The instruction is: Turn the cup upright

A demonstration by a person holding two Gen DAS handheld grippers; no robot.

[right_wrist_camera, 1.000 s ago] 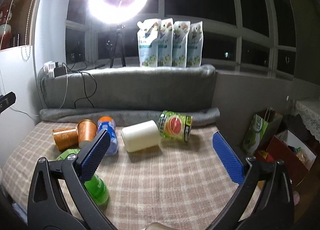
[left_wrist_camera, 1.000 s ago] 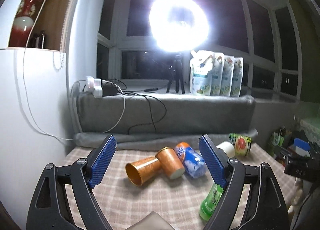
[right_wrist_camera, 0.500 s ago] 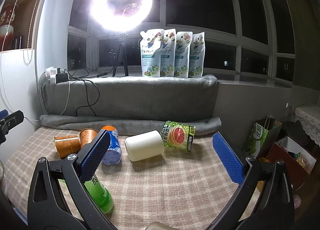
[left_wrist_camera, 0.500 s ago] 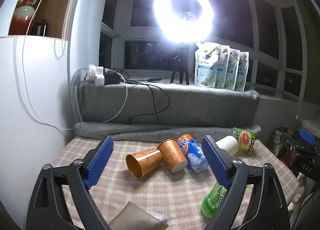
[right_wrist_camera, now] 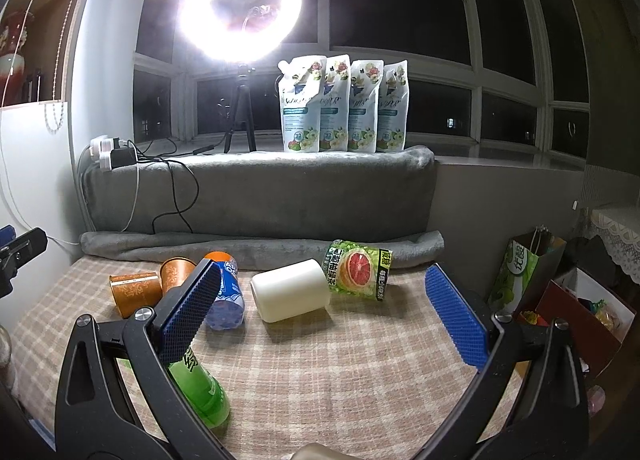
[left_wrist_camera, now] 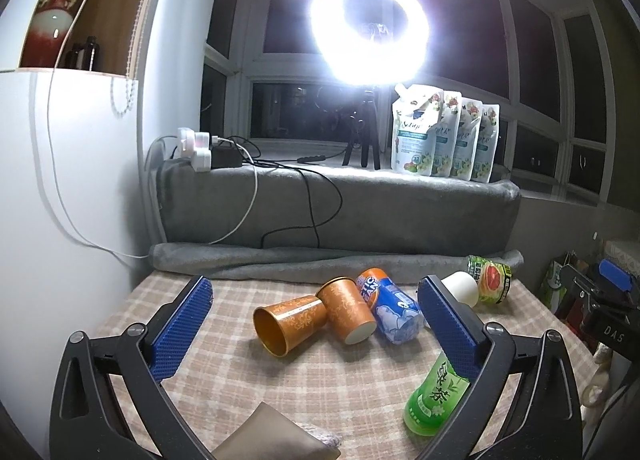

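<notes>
The left gripper [left_wrist_camera: 312, 310] hangs above a checked tablecloth [left_wrist_camera: 224, 376], its blue-padded jaws spread wide and holding nothing. Just beyond it, framed between the jaws, an orange paper cup [left_wrist_camera: 289, 324] lies on its side, open mouth toward the camera. A second orange cup [left_wrist_camera: 347, 314] lies touching it, then a blue can [left_wrist_camera: 390, 310]. The right gripper [right_wrist_camera: 320, 300], also wide open and empty, faces a white cup [right_wrist_camera: 291, 295] lying on its side, apart from its pads.
</notes>
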